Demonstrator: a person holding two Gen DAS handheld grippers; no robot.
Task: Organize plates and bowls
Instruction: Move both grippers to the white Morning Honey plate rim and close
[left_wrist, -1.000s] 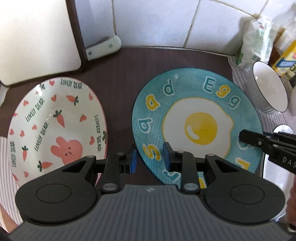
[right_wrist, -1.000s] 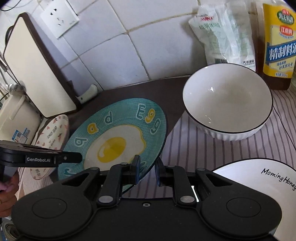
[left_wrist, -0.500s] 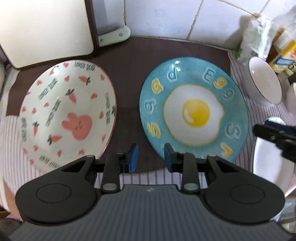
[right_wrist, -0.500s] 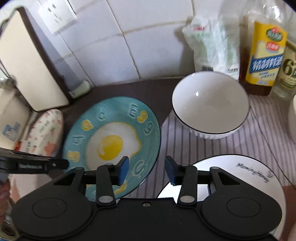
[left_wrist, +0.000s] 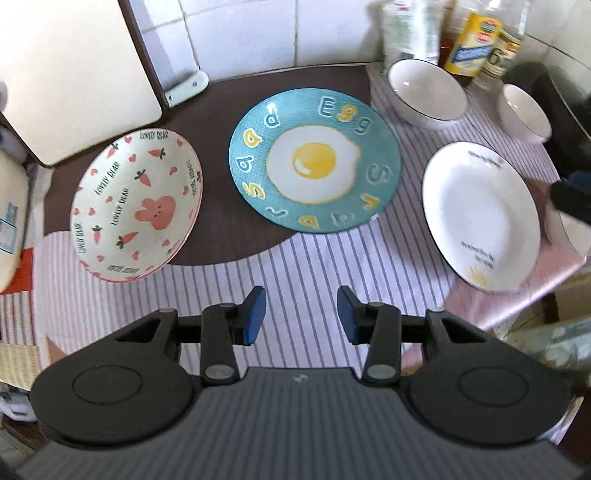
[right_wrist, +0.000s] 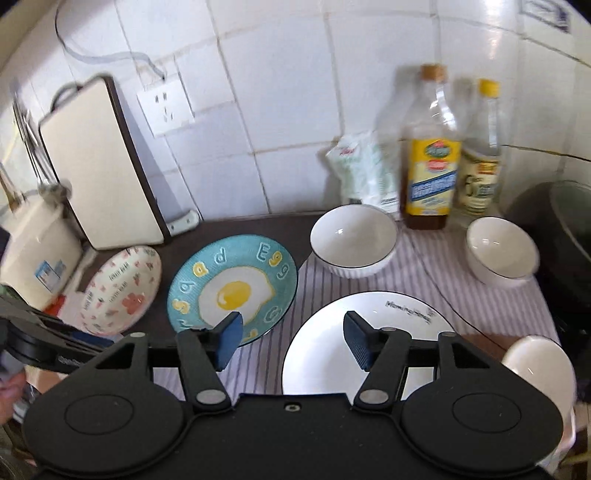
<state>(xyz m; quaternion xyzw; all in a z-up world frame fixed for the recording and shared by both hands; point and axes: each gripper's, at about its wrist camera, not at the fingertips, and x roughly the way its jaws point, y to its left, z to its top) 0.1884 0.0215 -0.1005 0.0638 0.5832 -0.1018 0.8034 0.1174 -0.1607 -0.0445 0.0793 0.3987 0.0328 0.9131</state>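
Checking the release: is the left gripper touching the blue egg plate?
Apart. The left wrist view shows the left gripper, jaws opening and empty, with striped cloth plainly visible between its fingertips and the blue egg plate.

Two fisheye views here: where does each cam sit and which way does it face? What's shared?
Left wrist: sits on the left tongs, looks steeply down at the rabbit bowl, egg plate and white plate; shows its own opening, empty jaws and the right tongs' tip.
Right wrist: sits on the right tongs, angled down toward the tiled wall, bottles and bowls; jaws opening, empty; left tongs at lower left.
Shared: egg plate, rabbit bowl, white plate, both white bowls.
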